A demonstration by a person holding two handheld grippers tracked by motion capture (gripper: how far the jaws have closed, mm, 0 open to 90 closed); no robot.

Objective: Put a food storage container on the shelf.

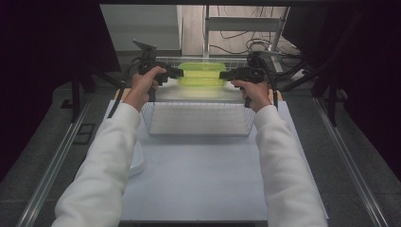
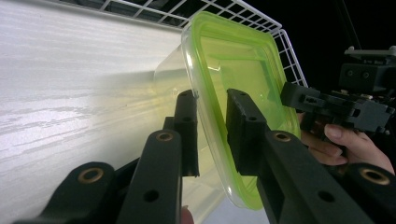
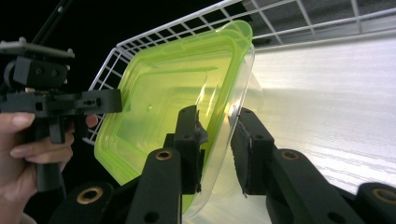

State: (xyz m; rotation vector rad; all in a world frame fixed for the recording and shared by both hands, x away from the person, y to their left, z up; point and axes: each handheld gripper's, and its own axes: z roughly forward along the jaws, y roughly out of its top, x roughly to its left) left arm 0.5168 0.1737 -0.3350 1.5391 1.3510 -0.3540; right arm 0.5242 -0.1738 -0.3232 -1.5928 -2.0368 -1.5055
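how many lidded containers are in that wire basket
1: a clear container with a green lid at the far end of the wire basket, between the left gripper and right gripper. None visibly hidden.

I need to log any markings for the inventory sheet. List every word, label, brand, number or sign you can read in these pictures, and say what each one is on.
None: no readable text in any view.
Container with green lid: no label or print; a faint moulded mark at the lid's middle is too blurred to read.
Wire basket, left gripper, right gripper: no markings.
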